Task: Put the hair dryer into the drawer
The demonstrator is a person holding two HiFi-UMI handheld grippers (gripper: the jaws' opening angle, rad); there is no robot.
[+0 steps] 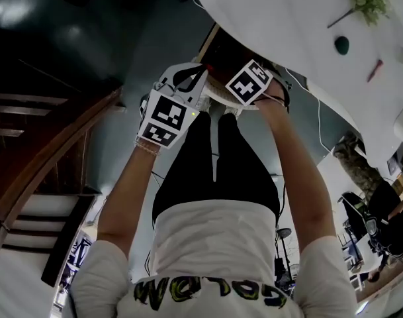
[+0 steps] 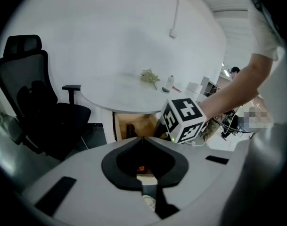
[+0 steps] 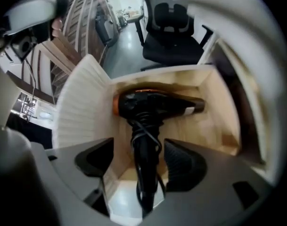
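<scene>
As hair dryer [image 3: 155, 106] lies in drawer [image 3: 214, 121], right gripper [image 3: 138, 164] parted.

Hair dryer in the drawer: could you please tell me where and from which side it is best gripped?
Probably best to grip the hair dryer by its handle, from above, closing across its width. It lies flat on the drawer floor; the handle is slim and straight with space either side, whereas the barrel is thicker.

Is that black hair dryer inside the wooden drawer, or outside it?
Inside: the black hair dryer lies on the floor of the light wooden drawer, its walls around it.
</scene>
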